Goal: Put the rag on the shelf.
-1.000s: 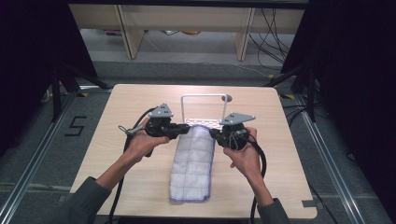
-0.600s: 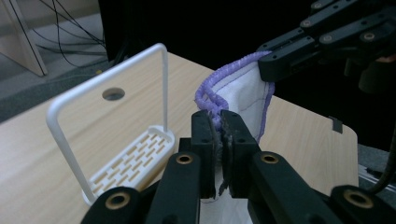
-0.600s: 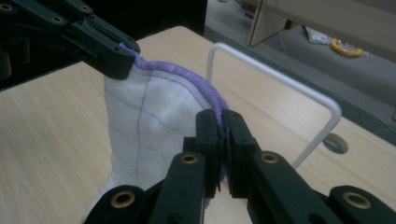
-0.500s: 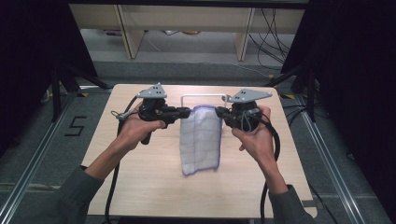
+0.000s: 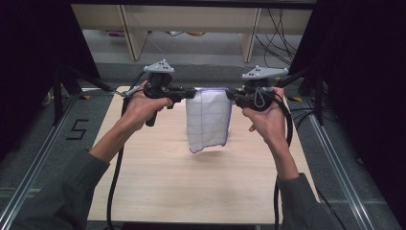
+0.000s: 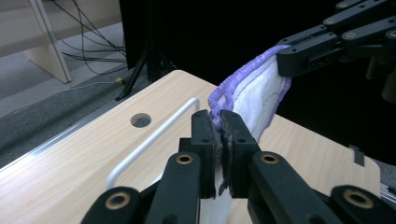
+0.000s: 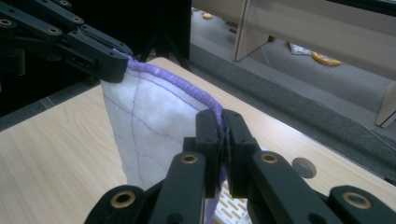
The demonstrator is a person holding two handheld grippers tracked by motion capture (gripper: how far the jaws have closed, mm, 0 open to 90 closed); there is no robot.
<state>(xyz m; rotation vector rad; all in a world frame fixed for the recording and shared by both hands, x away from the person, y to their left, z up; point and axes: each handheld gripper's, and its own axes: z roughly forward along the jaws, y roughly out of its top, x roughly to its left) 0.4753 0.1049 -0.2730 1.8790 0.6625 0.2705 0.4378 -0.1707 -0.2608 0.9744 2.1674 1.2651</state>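
High view: the left gripper [image 5: 191,92] and right gripper [image 5: 230,95], jaws clamped on the top corners of a white, purple-edged cloth [image 5: 208,120], held it hanging clear above the wooden table [image 5: 191,182].

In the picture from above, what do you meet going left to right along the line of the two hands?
Left hand → left gripper → white cloth with purple edging, hanging between them → right gripper → right hand.
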